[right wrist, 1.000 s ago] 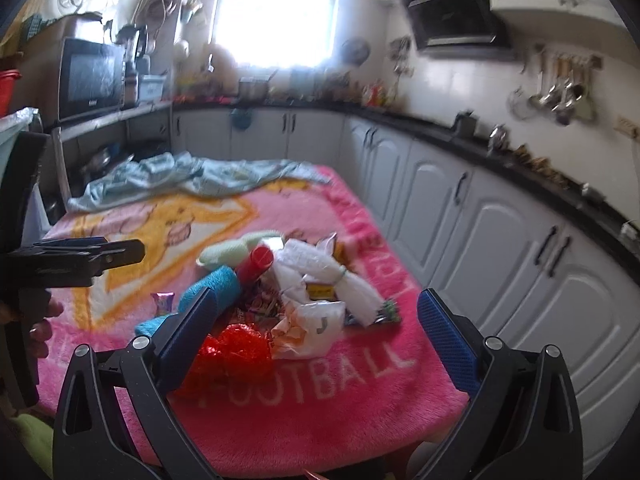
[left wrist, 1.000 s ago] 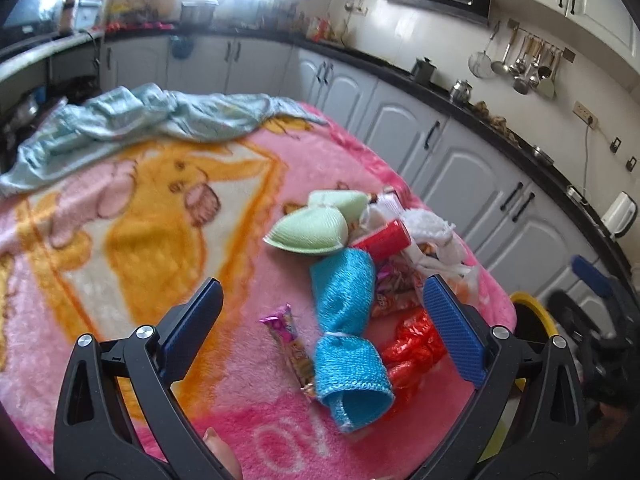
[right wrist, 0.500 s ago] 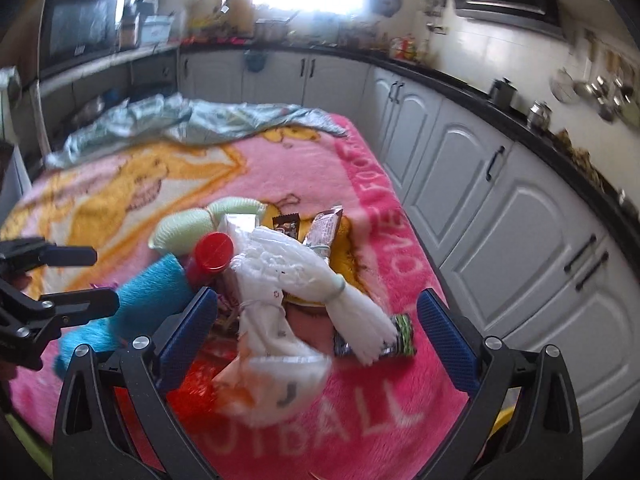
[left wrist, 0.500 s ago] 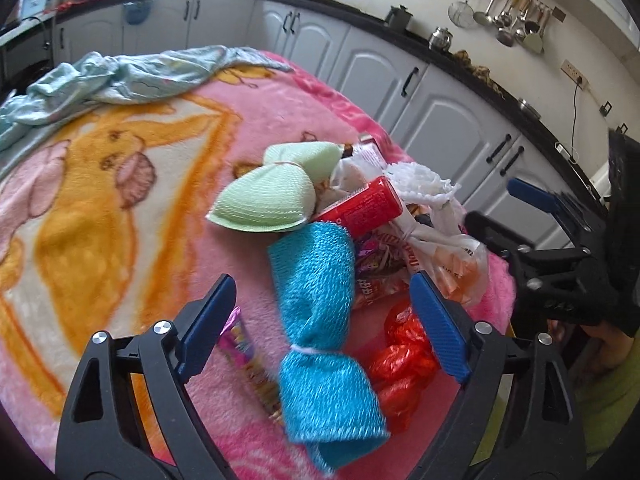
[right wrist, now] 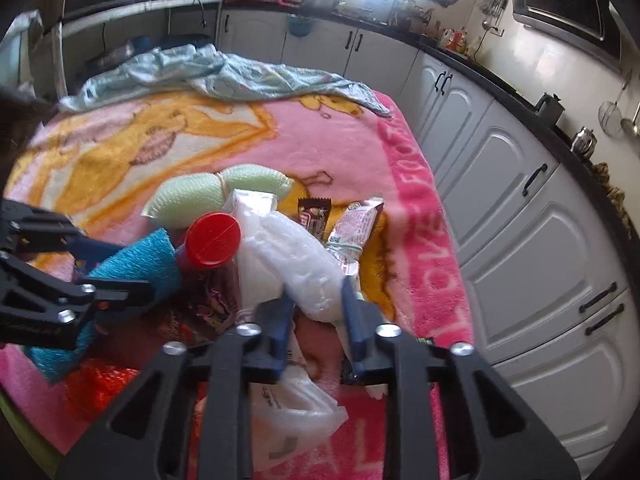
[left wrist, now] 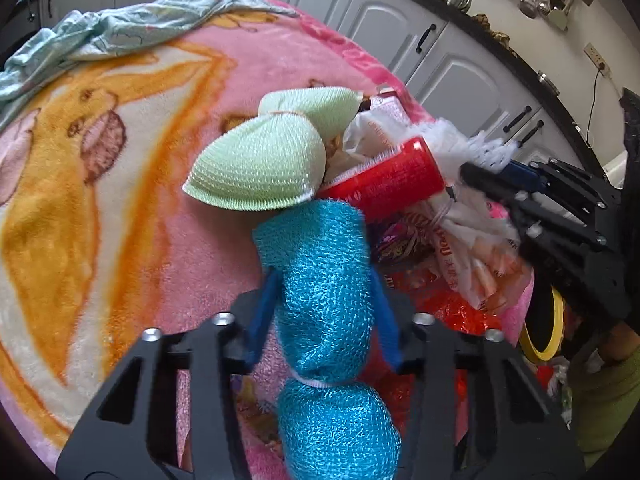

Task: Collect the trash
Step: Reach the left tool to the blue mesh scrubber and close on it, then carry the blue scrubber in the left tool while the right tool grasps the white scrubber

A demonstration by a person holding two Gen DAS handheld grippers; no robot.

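A pile of trash lies on a pink blanket. My left gripper is shut on a blue mesh scrubber, which also shows in the right wrist view. My right gripper is shut on a white plastic bag, seen from the left wrist view as a frayed white bundle. A red can and a green mesh scrubber lie against them. Two snack wrappers lie just beyond the bag.
A crumpled light-blue cloth lies at the blanket's far end. White cabinets run along the right. A yellow-rimmed bin stands below the table edge. Red crinkled plastic lies near the front edge.
Both grippers moved forward into the pile and closed: the left onto the blue scrubber, the right onto the white plastic bag.
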